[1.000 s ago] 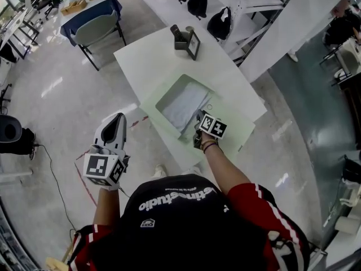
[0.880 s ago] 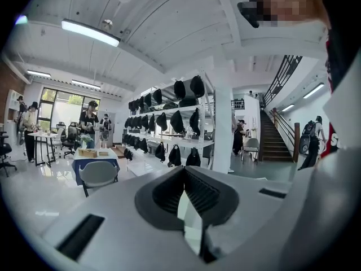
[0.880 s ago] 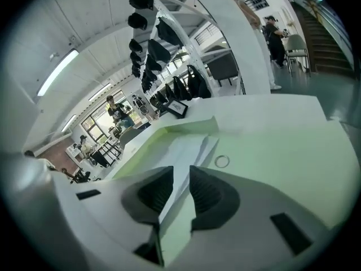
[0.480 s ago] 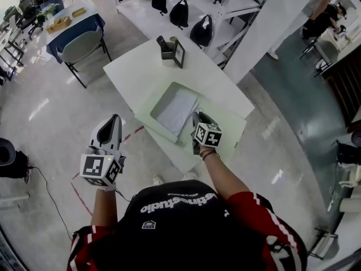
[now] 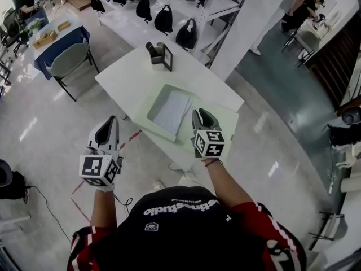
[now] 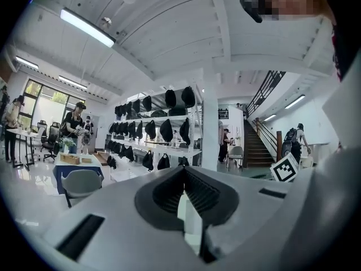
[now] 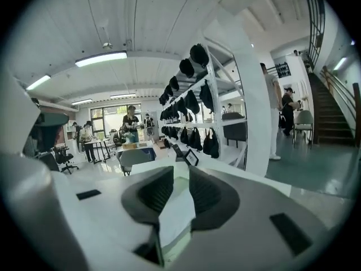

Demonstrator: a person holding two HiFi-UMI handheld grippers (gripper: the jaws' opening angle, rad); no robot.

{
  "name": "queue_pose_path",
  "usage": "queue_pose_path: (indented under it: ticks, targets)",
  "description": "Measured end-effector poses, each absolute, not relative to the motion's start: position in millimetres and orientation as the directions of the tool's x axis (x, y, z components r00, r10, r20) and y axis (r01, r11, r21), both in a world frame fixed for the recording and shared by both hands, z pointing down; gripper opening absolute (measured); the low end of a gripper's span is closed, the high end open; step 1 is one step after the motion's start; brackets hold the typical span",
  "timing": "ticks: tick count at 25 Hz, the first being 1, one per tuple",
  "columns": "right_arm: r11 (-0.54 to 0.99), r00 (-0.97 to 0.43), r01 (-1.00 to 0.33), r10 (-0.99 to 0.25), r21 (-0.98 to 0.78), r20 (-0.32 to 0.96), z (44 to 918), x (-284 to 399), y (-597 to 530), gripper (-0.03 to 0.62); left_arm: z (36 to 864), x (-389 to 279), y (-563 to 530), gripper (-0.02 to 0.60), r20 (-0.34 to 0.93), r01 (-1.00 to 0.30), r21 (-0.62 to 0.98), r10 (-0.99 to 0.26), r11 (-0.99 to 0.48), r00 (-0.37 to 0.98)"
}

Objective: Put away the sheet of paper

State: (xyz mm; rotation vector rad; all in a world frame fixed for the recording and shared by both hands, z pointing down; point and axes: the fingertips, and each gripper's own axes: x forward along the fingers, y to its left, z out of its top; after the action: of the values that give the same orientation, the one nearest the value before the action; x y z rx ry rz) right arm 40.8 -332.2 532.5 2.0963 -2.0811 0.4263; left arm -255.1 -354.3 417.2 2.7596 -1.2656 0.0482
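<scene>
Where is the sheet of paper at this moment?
In the head view, the sheet of paper lies inside the pale green tray on the white table, just left of the right hand-held gripper.

Hidden behind the right gripper (image 5: 203, 115), centre frame: near right part of the pale green folder (image 5: 228, 120). Too small to tell, upper left: items (image 5: 46, 38) on the blue table (image 5: 79, 34). Cut by the bottom edge: torso (image 5: 186, 230).
</scene>
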Motion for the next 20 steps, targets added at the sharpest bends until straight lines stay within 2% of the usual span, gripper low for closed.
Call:
queue_pose_path:
  ticks: [7, 20]
  targets:
    - [-0.016, -0.001, -0.997, -0.978, -0.079, 0.211, 476, 30, -308, 0.077, 416, -265, -355, 0.006, 0.05, -0.757, 0.099, -0.756, -0.646, 0.652]
    - [0.018, -0.019, -1.0, -0.994, -0.019, 0.104, 413, 55, -268, 0.072, 393, -251, -310, 0.006, 0.007, -0.791, 0.098, -0.795, -0.603, 0.607]
